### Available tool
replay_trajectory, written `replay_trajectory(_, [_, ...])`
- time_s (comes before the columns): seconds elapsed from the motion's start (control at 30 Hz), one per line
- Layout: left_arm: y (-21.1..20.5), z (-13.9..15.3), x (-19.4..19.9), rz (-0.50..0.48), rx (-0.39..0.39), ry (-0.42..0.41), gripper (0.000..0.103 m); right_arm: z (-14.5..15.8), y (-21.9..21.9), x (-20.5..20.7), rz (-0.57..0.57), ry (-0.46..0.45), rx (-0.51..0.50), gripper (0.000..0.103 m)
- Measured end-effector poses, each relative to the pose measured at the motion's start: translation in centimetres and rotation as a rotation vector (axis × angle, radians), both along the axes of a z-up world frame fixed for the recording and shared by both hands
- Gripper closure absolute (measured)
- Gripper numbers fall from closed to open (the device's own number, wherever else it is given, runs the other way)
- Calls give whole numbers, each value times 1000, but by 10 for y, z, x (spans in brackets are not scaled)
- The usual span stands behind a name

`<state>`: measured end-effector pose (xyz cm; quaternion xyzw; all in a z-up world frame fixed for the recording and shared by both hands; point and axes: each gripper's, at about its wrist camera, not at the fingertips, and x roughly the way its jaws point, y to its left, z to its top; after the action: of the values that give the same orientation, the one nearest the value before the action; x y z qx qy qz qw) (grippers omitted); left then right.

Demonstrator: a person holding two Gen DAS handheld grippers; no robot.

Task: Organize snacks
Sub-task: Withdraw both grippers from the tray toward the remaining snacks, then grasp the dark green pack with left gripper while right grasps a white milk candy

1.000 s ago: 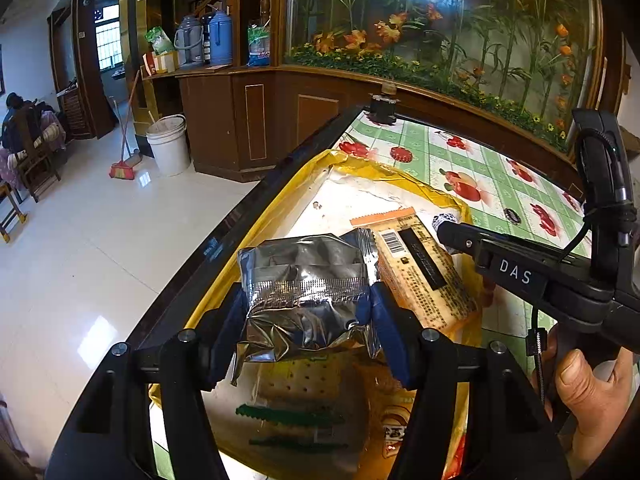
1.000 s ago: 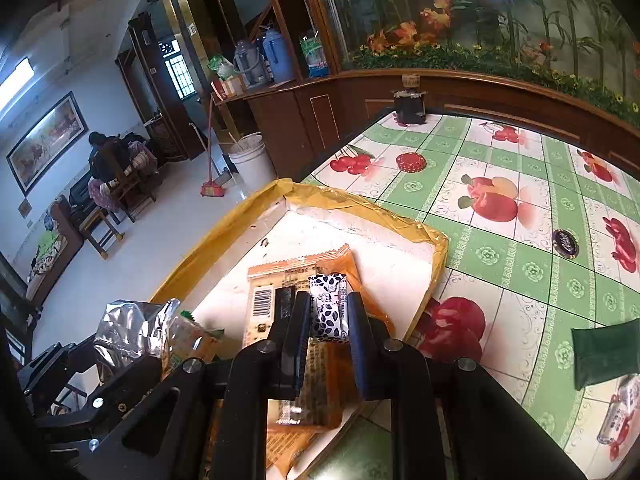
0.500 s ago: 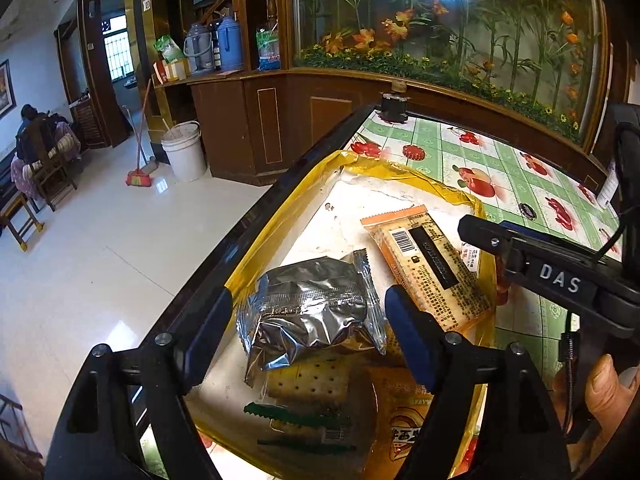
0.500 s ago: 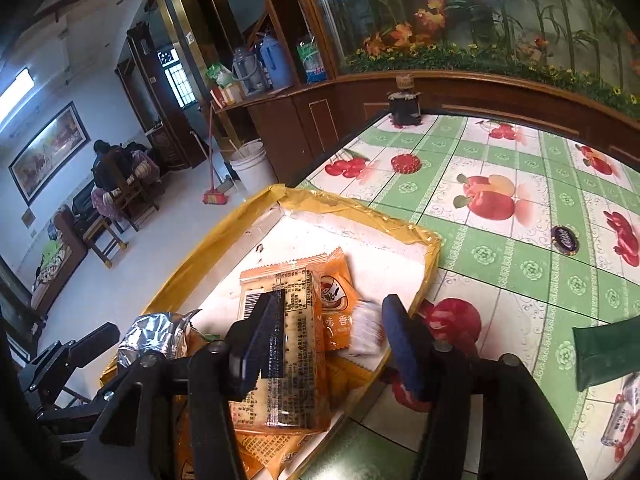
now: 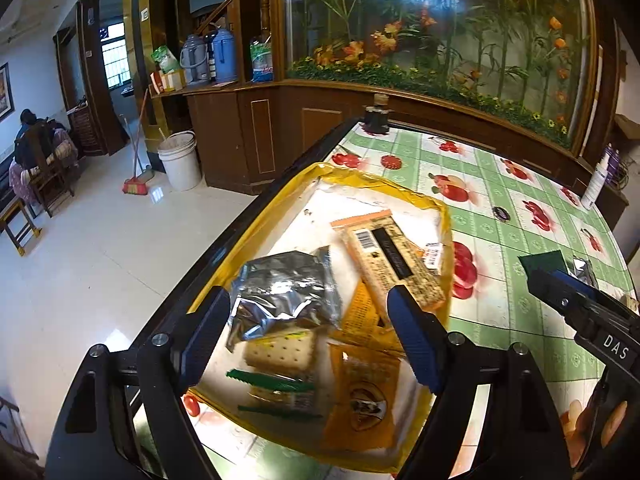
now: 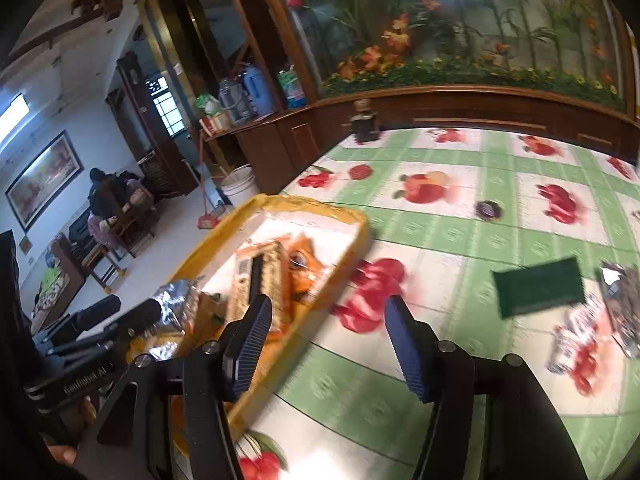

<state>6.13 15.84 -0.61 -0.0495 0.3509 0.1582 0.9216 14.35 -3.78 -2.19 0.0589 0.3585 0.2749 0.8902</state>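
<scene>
**Letting go: both grippers empty, two more snacks in the tray**

Hovering over the near end of the yellow tray (image 5: 444, 216), your left gripper (image 5: 308, 338) has its blue pads spread wide with nothing pressed between them. The silver foil packet (image 5: 286, 290) it was pinching a second ago now lies loose in the tray, resting on a cracker packet (image 5: 280, 350) and touching neither pad.

Your right gripper (image 6: 326, 346) was clamped on a small black-and-white patterned sweet a second ago. Its jaws are now opening, with nothing between them but bare tablecloth (image 6: 440, 240), and it has swung away from the tray to your right. The sweet itself cannot be clearly made out now; it is probably beside the long orange bar (image 5: 390, 256), where a small white wrapper edge shows.

Further out, the tray also holds orange packets (image 5: 368, 396) near its front. On the fruit-patterned cloth to the right, still outside the tray, lie a dark green packet (image 6: 538, 286), a silver packet (image 6: 620, 284) and a small patterned wrapper (image 6: 576, 336), somewhat blurred.

What this means for you: two snacks are delivered, both grippers are free, and the right one already faces the leftover pile. The green packet looks like the nearest next pick.
</scene>
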Motion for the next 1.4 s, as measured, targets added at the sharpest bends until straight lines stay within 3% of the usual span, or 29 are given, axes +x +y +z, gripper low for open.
replay_trajectory(0.37, [-37, 9, -8, -49, 42, -11, 22, -11, -77, -18, -143, 27, 25, 42])
replay_trajectory(0.6, [-51, 9, -11, -73, 31, -1, 22, -16, -109, -30, -190, 33, 32, 41])
replay_trajectory(0.93, [-95, -2, 3, -192, -9, 56, 22, -32, -152, -34, -256, 59, 4, 40])
replay_trajectory(1.2, [-134, -13, 24, -269, -15, 105, 22, -39, -164, -22, -248, 73, -25, 42])
replay_trajectory(1.4, [-158, -18, 54, -351, 44, 121, 22, -46, -142, 5, -192, 99, -54, 52])
